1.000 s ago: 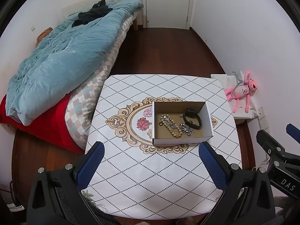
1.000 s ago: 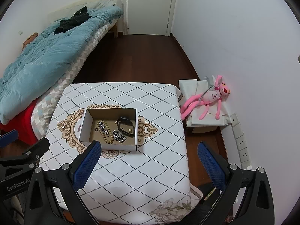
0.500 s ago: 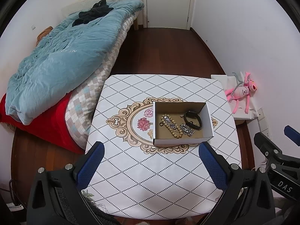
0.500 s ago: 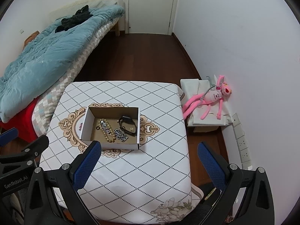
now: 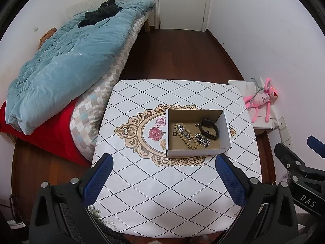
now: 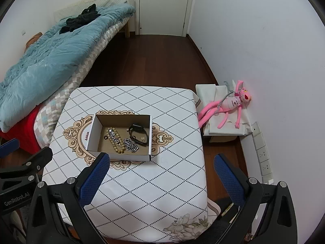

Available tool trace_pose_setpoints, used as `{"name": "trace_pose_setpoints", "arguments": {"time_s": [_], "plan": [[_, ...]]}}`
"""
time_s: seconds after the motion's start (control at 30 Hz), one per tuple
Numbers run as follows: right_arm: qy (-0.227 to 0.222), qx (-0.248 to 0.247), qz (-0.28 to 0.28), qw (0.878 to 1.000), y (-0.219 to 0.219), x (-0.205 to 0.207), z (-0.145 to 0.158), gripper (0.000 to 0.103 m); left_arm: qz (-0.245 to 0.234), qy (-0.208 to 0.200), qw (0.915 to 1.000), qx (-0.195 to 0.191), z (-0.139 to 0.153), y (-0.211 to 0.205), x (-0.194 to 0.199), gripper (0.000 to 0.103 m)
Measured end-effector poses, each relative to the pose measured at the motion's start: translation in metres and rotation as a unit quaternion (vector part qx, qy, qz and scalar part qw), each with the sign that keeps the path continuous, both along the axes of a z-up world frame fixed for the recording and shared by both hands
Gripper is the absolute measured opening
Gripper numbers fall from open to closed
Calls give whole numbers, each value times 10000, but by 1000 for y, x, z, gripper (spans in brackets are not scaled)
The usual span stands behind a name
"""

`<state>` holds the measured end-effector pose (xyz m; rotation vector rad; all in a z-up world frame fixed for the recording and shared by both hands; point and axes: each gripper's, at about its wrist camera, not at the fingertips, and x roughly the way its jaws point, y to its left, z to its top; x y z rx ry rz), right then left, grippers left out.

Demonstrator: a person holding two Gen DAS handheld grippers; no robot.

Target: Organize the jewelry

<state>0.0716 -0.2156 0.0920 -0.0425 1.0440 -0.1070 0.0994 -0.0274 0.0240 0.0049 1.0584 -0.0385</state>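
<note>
A small open cardboard box [image 5: 198, 153] [image 6: 121, 155] sits on the table's patterned cloth [image 5: 154, 183] [image 6: 154, 179]. Inside lie a beaded bracelet [image 5: 185, 135] [image 6: 114, 139], a silver chain [image 5: 202, 140] [image 6: 131, 145], a black band [image 5: 209, 129] [image 6: 139, 135] and a small dark ring [image 5: 174, 134] [image 6: 105, 137]. My left gripper [image 5: 162, 181] hovers open over the near part of the table, short of the box. The right gripper [image 6: 161, 180] is also open, above the table's near right side, with nothing between its fingers.
A bed with a blue quilt [image 5: 61, 61] [image 6: 50, 57] runs along the left, close to the table. A pink plush toy [image 5: 262, 99] [image 6: 229, 105] lies on a white box by the right wall. Dark wood floor [image 5: 178, 55] leads to a white door [image 6: 164, 6].
Both views have shifted slightly, the box sitting a touch nearer and lower in the frames. The box and jewelry have not moved, and both grippers stay open.
</note>
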Motion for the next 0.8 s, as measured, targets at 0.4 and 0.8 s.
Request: {"name": "trace_pose_setpoints", "arguments": {"time_s": [0.4,0.8], "plan": [[45,-7,0,10000,2,1,-3,103,-5,13,10000,-14,-1,1,1,102],[102,-16,-3,9999,-1,1,-9,103,-17,53,10000,-3,-5,0,3,102]]}}
